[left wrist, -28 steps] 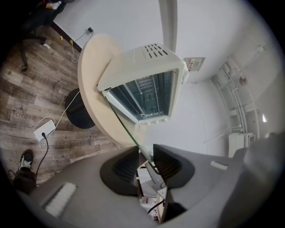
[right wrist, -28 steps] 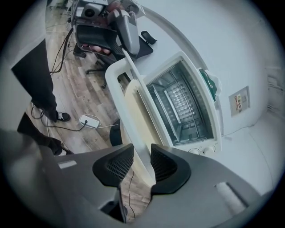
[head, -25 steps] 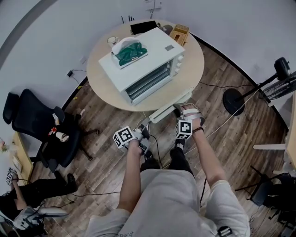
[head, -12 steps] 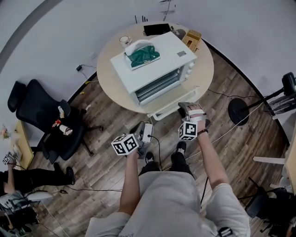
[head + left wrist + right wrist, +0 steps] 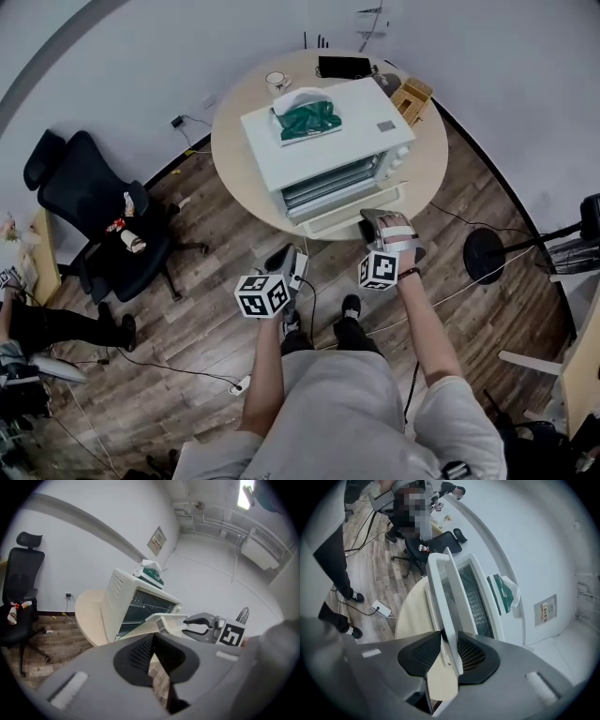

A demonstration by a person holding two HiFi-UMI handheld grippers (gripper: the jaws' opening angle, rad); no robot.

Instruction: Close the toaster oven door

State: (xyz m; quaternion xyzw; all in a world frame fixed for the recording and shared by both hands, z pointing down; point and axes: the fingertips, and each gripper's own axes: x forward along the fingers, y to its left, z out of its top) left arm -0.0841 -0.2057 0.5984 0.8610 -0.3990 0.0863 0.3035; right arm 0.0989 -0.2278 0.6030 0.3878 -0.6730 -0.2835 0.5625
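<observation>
Toaster oven (image 5: 323,141): on the round table (image 5: 234,150), front facing the person.
Door (image 5: 352,214): partway open, seemingly near level; its handle (image 5: 445,602) runs between the right jaws.
Right gripper (image 5: 373,223): clamped on that handle.
Left gripper (image 5: 286,267): jaws together, empty, off the table's edge, apart from the door.

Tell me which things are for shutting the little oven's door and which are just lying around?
For the job: toaster oven; its open door; right gripper, clamped on the door's handle.

Just lying about: green bag on the oven; cup; wooden box; black chair; left gripper, holding nothing.
</observation>
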